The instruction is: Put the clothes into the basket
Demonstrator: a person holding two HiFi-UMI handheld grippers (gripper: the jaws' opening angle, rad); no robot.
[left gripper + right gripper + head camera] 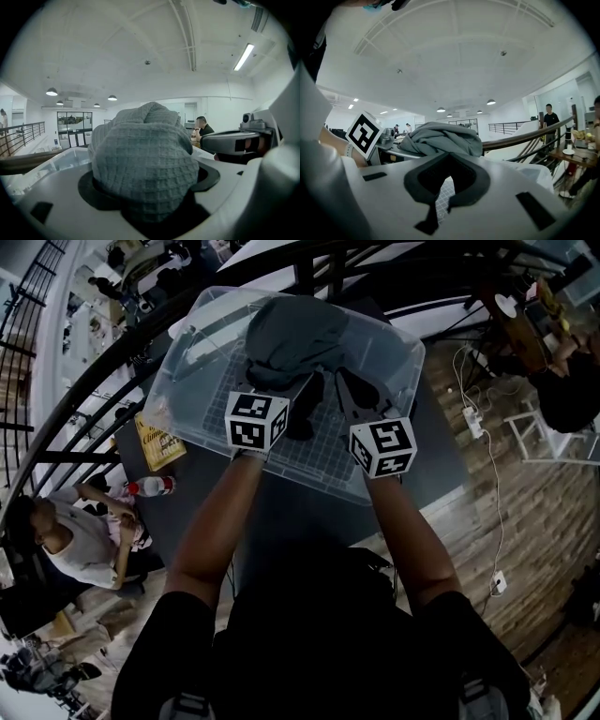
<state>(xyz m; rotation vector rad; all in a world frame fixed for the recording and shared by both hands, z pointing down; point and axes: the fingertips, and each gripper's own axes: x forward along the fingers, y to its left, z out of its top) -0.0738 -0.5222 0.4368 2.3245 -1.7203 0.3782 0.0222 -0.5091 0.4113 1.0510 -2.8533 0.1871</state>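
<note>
Left gripper [302, 399] squeezed tight on grey clothes [295, 329]. Bundle hung over clear basket [192, 371], maybe partly inside. Right gripper [349, 388] pinched closed, nothing in it. Step looked like dropping clothes in. Next: lower bundle, let left jaws go.

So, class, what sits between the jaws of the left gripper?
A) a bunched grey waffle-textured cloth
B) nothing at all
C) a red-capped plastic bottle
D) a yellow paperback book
A: in its own view the left gripper has its jaws closed on the bunched grey waffle-textured cloth, and the head view shows that cloth within the outline of the clear plastic basket.
</note>
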